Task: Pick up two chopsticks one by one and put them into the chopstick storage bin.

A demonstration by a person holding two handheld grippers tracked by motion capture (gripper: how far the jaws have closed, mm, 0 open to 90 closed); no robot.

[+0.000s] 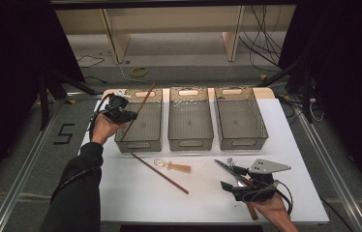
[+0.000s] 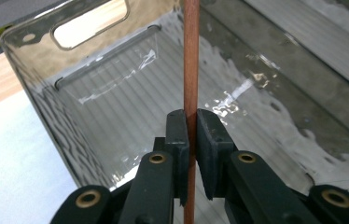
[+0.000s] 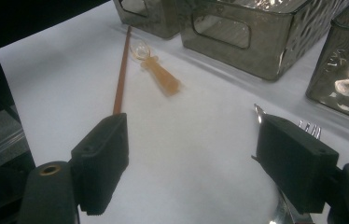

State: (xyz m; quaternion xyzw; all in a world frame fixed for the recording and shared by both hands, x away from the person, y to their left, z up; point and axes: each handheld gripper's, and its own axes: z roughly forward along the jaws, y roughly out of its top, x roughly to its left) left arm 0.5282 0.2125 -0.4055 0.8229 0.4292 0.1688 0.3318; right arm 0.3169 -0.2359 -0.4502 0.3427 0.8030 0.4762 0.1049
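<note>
Your left gripper [image 2: 191,135] clamps a thin, straight, reddish-brown chopstick [image 2: 191,70], which slants over the left bin [image 2: 37,88]. Your right gripper [image 3: 193,158] rests on the table [image 3: 60,79] with its jaws wide apart on nothing, a second chopstick [image 3: 121,65] lying ahead.

Your left gripper [image 2: 189,135] view cuts the chopstick [image 2: 191,60] off at top and bottom edges, so you can't see either tip. In the right gripper view, one black pad covers most of the fork [image 3: 309,128]; the spoon's [image 3: 156,70] clear bowl is blurred.
</note>
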